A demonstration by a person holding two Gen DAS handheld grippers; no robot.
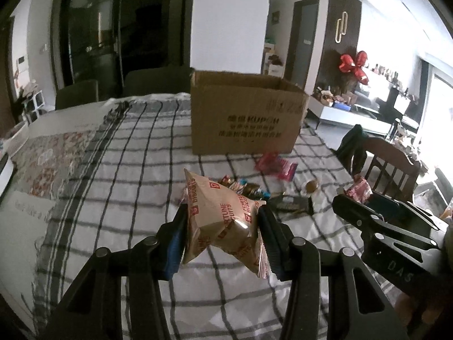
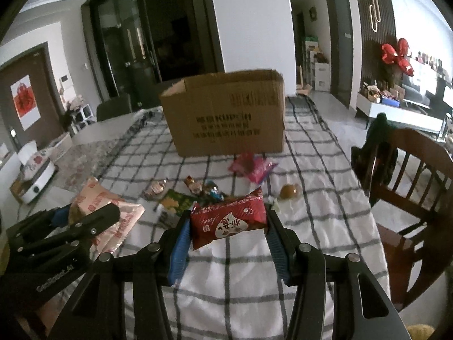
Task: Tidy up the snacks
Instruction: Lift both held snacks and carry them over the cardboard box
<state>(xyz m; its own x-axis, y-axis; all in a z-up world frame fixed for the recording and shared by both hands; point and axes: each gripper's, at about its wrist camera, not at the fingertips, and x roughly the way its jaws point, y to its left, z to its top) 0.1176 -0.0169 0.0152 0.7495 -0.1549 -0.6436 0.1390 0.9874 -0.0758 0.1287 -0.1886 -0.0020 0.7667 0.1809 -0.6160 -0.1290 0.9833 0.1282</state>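
My left gripper is shut on a tan Fortune Biscuits packet and holds it above the checked tablecloth. My right gripper is shut on a red snack packet, also lifted off the cloth. An open cardboard box stands upright ahead of both; it also shows in the right wrist view. Each gripper shows in the other's view: the right one at the right, the left one at the lower left with its tan packet.
Loose snacks lie between grippers and box: a pink packet, a green packet, small wrapped sweets and a round brown sweet. A wooden chair stands at the table's right edge. A floral cloth covers the left side.
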